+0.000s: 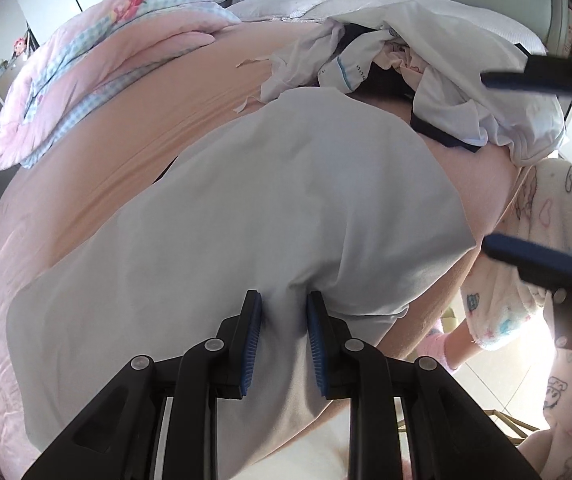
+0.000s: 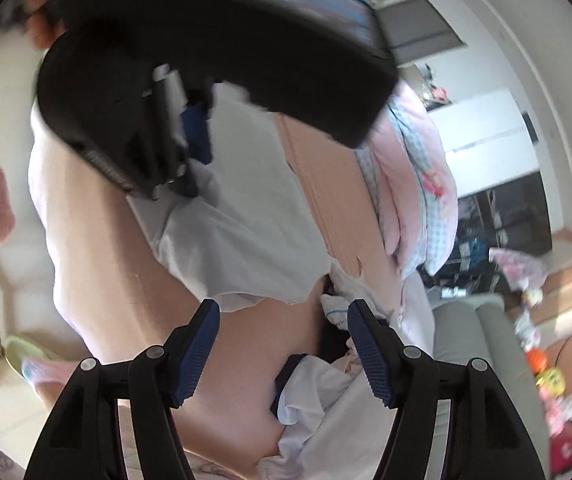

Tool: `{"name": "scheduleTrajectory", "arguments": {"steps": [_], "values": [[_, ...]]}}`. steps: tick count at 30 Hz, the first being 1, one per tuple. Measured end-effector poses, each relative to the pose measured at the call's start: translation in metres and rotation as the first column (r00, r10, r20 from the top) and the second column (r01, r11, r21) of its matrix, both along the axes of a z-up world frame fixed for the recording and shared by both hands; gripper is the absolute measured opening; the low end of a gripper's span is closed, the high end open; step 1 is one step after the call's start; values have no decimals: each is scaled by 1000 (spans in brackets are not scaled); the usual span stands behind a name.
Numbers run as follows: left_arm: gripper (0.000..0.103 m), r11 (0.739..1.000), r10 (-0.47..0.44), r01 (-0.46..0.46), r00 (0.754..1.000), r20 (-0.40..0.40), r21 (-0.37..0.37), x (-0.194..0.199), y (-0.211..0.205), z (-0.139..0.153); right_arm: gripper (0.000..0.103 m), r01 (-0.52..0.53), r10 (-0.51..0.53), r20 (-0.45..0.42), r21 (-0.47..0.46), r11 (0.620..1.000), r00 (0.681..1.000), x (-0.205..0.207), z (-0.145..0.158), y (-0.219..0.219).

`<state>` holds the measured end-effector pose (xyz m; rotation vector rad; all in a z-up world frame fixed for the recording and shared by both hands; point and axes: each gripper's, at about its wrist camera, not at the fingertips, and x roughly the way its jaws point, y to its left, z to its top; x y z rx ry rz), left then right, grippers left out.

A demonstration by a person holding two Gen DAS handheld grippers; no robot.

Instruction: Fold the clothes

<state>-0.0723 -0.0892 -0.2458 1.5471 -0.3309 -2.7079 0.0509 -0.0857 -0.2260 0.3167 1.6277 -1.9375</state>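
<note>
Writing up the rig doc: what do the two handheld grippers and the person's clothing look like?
Both the left gripper and right gripper have matte black plastic linkage fingers with silver pivot pins and ribbed blue rubber pads. The person wears a white fleece sleeve printed with cartoon figures.

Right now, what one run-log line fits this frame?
left hand-held gripper: shut on pale blue garment | right hand-held gripper: open, empty | clothes pile: unfolded

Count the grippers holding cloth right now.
1. The left gripper pinches the pale shirt; the right gripper hangs open over the clothes pile, holding nothing.
</note>
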Motion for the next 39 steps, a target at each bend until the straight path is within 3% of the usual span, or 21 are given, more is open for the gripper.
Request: {"name": "scheduleTrajectory", "arguments": {"steps": [6,11,16,19,24,26,28,30,34,37,39], "values": [[21,999,3,-3,1000,0,36,0,-3,0,66,-79,79,5,94,992,997,10,-17,-12],[21,995,11,-12,1000,6,101,-3,-15,3,66,-126,170,-165,250,960,971,9,-50,-24],[20,983,27,-28,1000,6,182,-1,-25,6,66,-202,307,-238,381,902,921,12,-81,-29],[20,978,28,-29,1000,7,206,2,-27,8,66,-200,316,-261,390,899,912,7,-89,-32],[20,973,29,-29,1000,2,231,6,-28,12,64,-153,225,-211,311,938,951,-3,-78,-40],[20,969,29,-28,1000,-1,246,10,-27,15,58,-152,219,-190,312,938,957,-5,-78,-41],[21,967,29,-28,1000,1,255,12,-26,18,33,-143,201,-169,305,942,965,-6,-78,-43],[21,967,39,-41,999,12,251,10,-28,21,21,-119,167,-142,293,949,976,-9,-79,-46],[24,974,82,-87,996,35,209,6,-34,22,21,-95,133,-137,250,964,982,-10,-75,-55],[37,979,111,-112,994,15,172,15,-38,28,21,-81,108,-120,206,975,987,-10,-68,-57],[66,977,129,-128,992,6,169,24,-44,33,20,-66,82,-95,154,986,992,-12,-60,-56]]}}
